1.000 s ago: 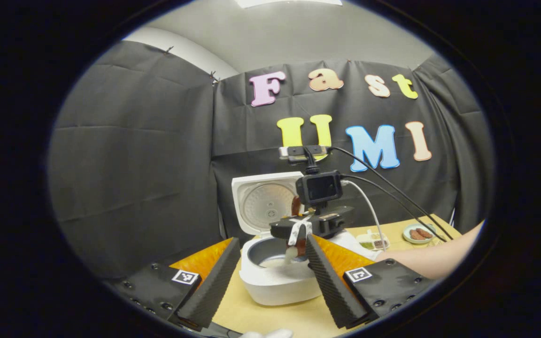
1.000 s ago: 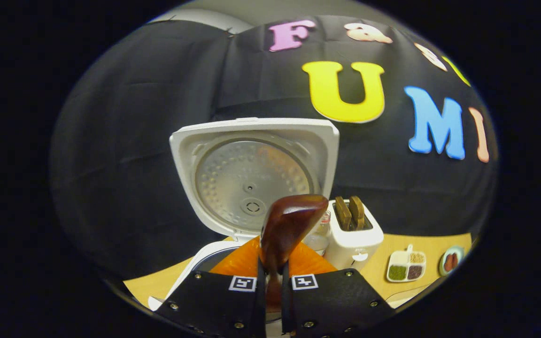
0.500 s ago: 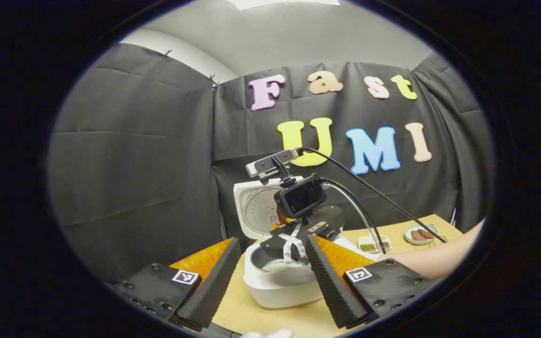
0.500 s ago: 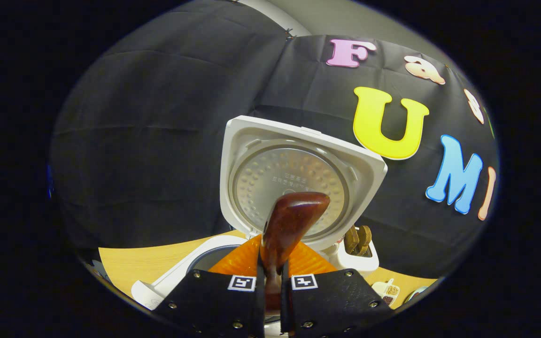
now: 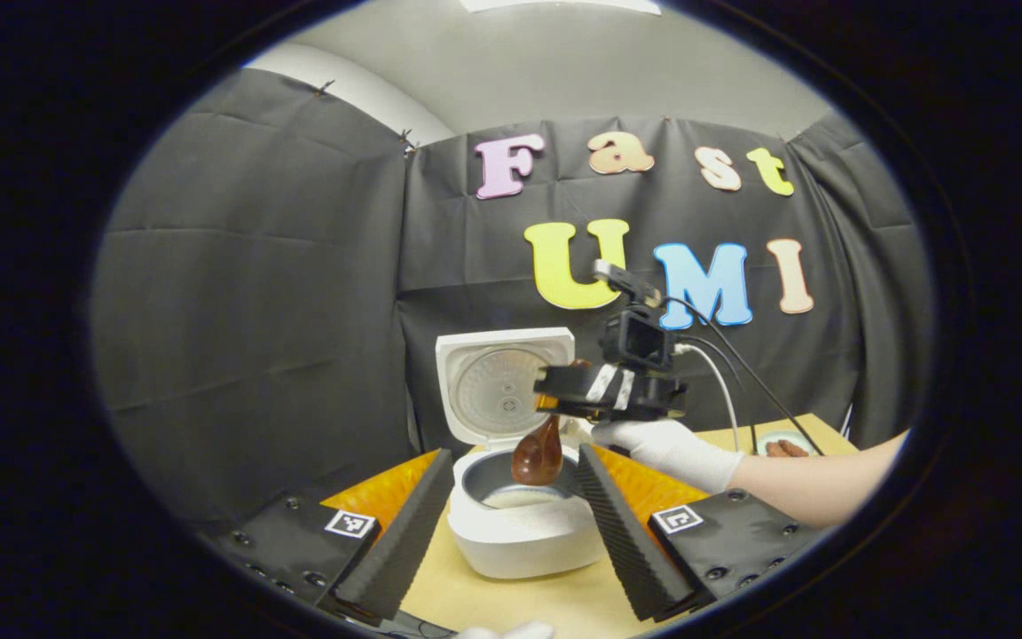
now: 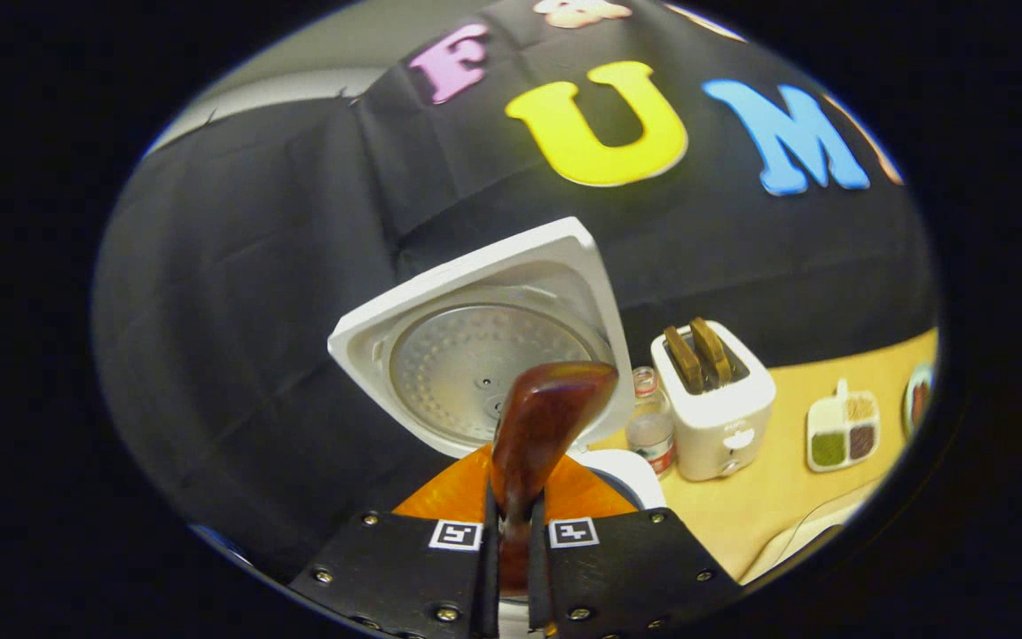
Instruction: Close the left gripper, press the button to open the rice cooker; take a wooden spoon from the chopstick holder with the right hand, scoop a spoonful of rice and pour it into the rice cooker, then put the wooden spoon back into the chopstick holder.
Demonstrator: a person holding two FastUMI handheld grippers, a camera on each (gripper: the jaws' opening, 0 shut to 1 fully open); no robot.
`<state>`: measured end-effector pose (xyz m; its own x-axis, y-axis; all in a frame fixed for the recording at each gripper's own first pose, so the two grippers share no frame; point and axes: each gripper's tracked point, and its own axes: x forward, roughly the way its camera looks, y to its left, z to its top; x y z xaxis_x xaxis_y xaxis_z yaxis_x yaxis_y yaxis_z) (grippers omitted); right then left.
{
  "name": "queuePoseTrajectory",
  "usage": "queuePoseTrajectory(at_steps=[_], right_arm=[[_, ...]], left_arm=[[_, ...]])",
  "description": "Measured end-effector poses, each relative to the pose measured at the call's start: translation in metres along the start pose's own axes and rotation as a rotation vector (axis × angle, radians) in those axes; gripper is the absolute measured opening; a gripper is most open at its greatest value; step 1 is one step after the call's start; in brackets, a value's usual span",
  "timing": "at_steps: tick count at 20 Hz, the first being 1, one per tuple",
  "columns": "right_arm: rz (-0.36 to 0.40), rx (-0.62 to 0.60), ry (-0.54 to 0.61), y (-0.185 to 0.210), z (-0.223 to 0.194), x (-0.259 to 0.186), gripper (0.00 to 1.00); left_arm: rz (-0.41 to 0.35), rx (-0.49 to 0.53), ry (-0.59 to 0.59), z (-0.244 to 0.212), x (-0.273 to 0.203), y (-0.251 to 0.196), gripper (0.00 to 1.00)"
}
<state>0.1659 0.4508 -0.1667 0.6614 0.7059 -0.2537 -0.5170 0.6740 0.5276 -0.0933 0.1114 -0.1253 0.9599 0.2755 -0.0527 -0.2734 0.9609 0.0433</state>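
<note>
In the left gripper view, the left gripper (image 5: 511, 510) stands wide, its two fingers spread to either side of the white rice cooker (image 5: 524, 532) and gripping nothing. The cooker sits on the wooden counter (image 5: 511, 599) with its lid (image 5: 502, 386) raised upright at the back, and a pale layer of rice (image 5: 515, 497) shows at the bottom of the inner pot. Above the pot, the right gripper (image 5: 555, 404) is held by a white-gloved hand (image 5: 666, 448), with a bare forearm running off to the right. It holds the wooden spoon (image 5: 539, 454), whose dark bowl hangs down over the open pot (whether it touches the rim or the rice cannot be told).

In the right gripper view, the right gripper (image 6: 513, 559) is nearly closed, both fingers pressed against the handle of the wooden spoon (image 6: 539, 426), whose glossy brown bowl rises in front of the camera. Behind it stands the open lid (image 6: 484, 364) with its dimpled metal inner plate. To the right of the cooker, on the counter (image 6: 795, 497), are a small clear bottle (image 6: 650, 426), a white toaster (image 6: 715, 404) with two brown slices standing in its slots, and a white divided dish (image 6: 841, 433) holding green, dark and tan contents.
</note>
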Motion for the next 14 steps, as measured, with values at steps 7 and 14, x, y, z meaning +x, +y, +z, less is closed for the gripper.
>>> queuePoseTrajectory(at_steps=[7, 14], right_arm=[[-0.062, 0.191, -0.054, -0.057, 0.028, -0.027, 0.13], [-0.158, 0.238, -0.133, -0.13, 0.058, -0.082, 0.13]], left_arm=[[-0.048, 0.02, -0.031, 0.015, 0.001, -0.021, 0.98], [-0.134, 0.017, -0.063, 0.03, -0.001, -0.064, 1.0]])
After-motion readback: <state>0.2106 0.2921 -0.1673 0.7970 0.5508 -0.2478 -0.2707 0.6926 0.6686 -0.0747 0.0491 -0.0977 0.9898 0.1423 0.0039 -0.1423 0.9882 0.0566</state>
